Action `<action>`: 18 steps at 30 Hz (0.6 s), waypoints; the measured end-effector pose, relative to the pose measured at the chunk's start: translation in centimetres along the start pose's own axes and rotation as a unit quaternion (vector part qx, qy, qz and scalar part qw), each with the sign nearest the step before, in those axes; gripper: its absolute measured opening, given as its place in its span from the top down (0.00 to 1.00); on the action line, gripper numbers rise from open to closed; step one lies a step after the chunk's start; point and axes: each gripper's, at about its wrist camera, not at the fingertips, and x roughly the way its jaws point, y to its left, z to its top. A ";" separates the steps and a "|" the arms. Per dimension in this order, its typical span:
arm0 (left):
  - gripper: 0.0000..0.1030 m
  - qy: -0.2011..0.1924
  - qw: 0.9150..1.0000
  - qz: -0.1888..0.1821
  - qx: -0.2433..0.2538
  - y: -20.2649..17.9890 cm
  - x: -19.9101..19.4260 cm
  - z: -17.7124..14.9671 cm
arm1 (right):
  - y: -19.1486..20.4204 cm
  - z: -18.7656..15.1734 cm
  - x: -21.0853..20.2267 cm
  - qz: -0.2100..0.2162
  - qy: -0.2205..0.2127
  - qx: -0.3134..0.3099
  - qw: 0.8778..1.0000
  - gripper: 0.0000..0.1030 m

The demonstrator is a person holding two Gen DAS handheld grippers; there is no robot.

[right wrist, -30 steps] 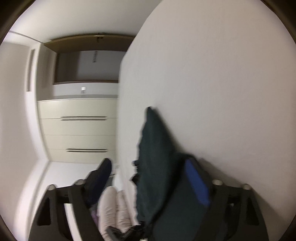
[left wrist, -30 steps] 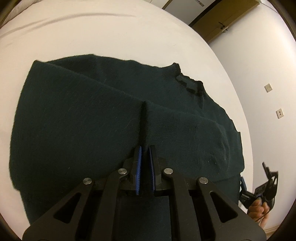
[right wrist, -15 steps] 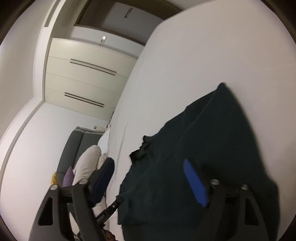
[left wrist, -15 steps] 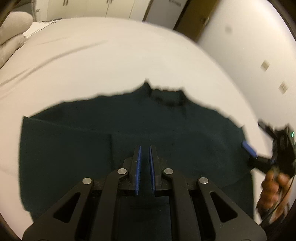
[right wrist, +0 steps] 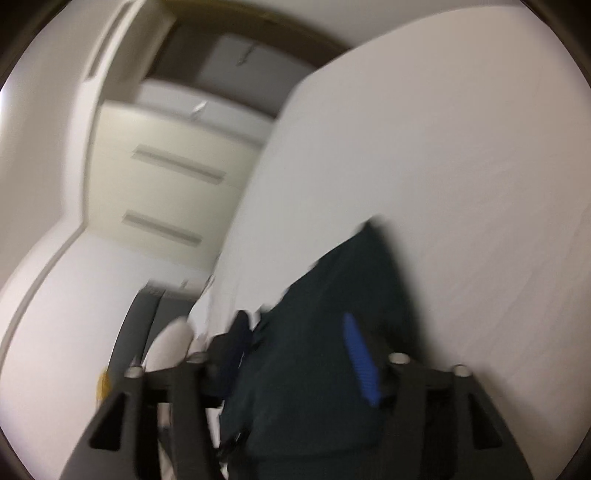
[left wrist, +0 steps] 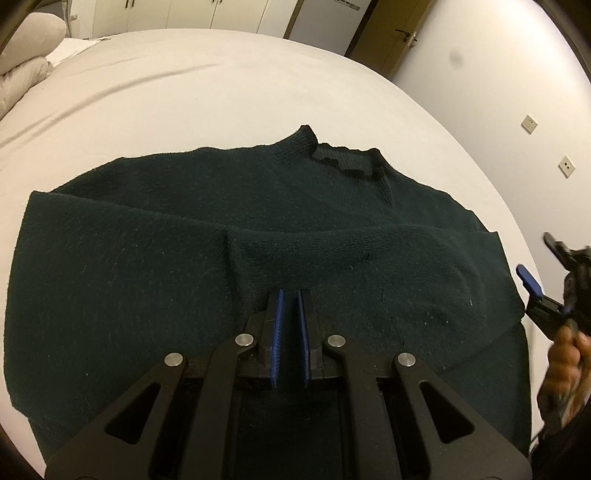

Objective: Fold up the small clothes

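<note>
A dark green knit sweater [left wrist: 147, 266] lies spread on the white bed [left wrist: 221, 92], with its collar [left wrist: 343, 162] at the far side and a sleeve folded across the body. My left gripper [left wrist: 290, 295] points down at the middle of that fold, shut, and a crease of the knit runs into its tips. A hand [left wrist: 565, 354] holds my right gripper [left wrist: 539, 262] at the sweater's right edge. In the blurred right wrist view the right gripper [right wrist: 295, 343] is closing. The sweater's edge [right wrist: 332, 295] lies between its fingers, and the blue pad [right wrist: 360, 362] is clear of the cloth.
Folded bedding [left wrist: 26, 55] sits at the bed's far left corner. Beyond the bed are white wardrobes [left wrist: 184, 14] and a wooden door [left wrist: 391, 40]. A wall with sockets [left wrist: 528, 123] runs close along the bed's right side. A grey sofa [right wrist: 136, 325] stands past the bed's end.
The left view has rolled and pulled back, so the collar now sits farther off. The right gripper has swung in to the sweater's right edge and its jaws have narrowed.
</note>
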 end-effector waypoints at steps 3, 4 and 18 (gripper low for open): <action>0.92 0.000 1.000 -0.004 -0.006 -0.3 0.5 -0.2 | -1.3 -1.0 1.8 -0.027 0.033 -0.003 0.999 0.39; 0.92 0.000 1.000 -0.005 -0.008 -0.2 0.5 -0.2 | -2.2 -1.1 1.8 -0.029 0.035 0.003 0.999 0.47; 0.90 -0.074 0.997 0.038 -0.005 1.1 -11.6 -8.1 | 4.2 -5.8 -14.9 -0.119 -0.102 -0.163 0.974 0.25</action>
